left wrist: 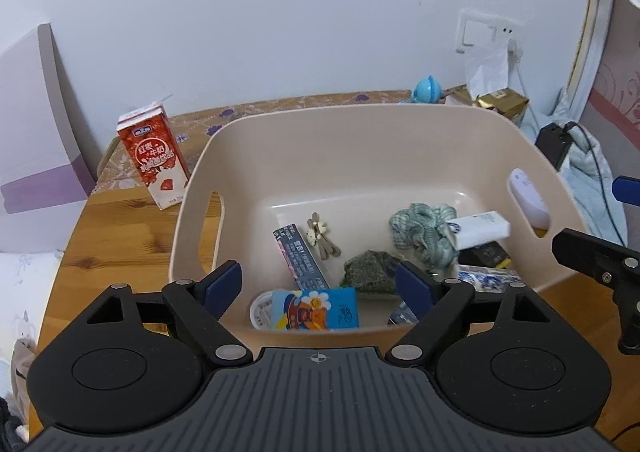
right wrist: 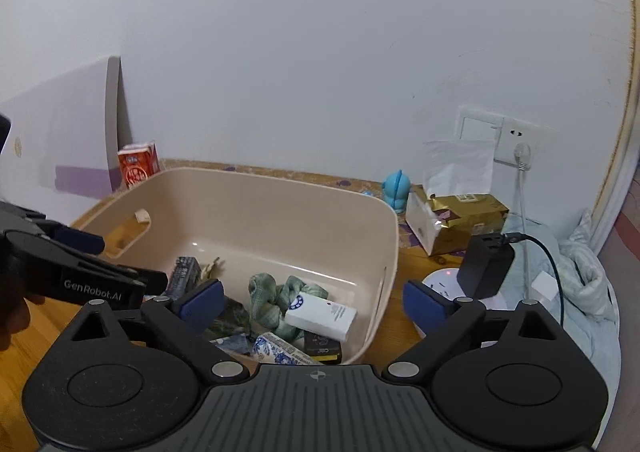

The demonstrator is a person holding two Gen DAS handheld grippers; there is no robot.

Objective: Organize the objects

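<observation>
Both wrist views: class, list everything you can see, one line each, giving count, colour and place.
bin: one, beige, on the wooden table.
milk carton: one, red and white, upright on the table left of the bin.
green cloth: one, bunched, inside the bin.
white box: one, lying on the cloth in the bin.
dark carton: one, grey-blue, flat on the bin floor.
cartoon packet: one, blue and orange, at the bin's near wall.
blue toy: one, behind the bin by the wall.
gold bag: one, right of the bin.
black charger: one, cabled, right of the bin.
left gripper: open, above the bin's near edge.
right gripper: open, over the bin's right side.
</observation>
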